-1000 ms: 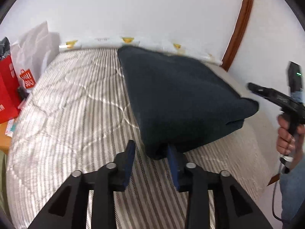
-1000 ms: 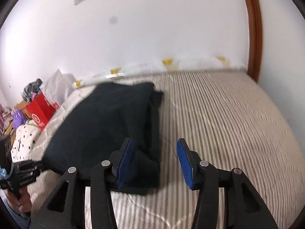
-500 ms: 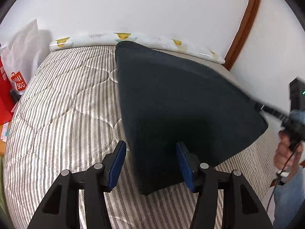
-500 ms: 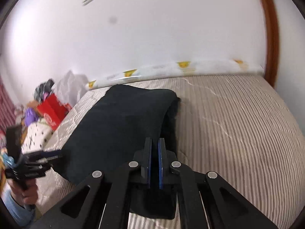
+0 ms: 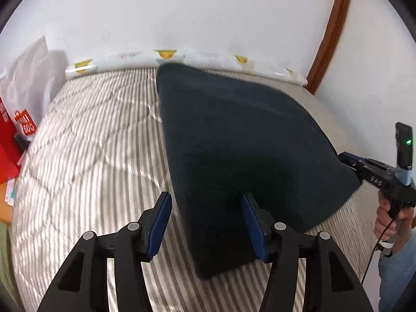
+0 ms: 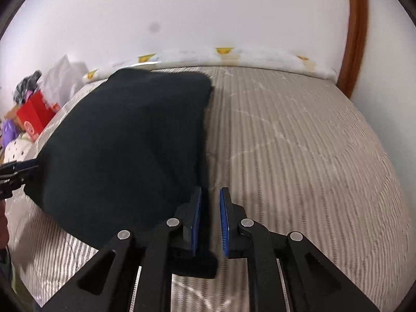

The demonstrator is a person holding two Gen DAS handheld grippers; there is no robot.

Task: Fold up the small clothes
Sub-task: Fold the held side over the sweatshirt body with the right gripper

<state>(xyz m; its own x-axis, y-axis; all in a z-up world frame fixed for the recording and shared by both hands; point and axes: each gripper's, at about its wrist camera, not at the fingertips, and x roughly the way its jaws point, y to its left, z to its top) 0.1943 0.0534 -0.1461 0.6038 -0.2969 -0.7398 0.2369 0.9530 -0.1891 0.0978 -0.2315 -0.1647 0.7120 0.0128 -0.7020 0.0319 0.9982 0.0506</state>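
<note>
A dark navy folded garment [image 5: 239,150] lies on the striped bed [image 5: 98,150]; it also shows in the right wrist view [image 6: 130,145]. My left gripper [image 5: 206,223] is open, its blue pads astride the garment's near corner. My right gripper [image 6: 210,218] has its jaws a narrow gap apart at the garment's other near corner, with dark cloth between and below the pads. The right gripper also shows in the left wrist view [image 5: 348,160], touching the garment's right corner. The left gripper's tip shows at the left edge of the right wrist view [image 6: 15,167].
A white wall and a patterned roll [image 5: 182,57] line the bed's far edge. A brown wooden frame [image 5: 330,31] stands at the right. Red and white bags [image 5: 15,119] and clutter [image 6: 28,109] sit off the bed's left side.
The right gripper's jaws, shut half a second ago, now stand slightly apart. The left gripper has stayed open and closed in on the garment's corner. The garment has settled lower on the bed.
</note>
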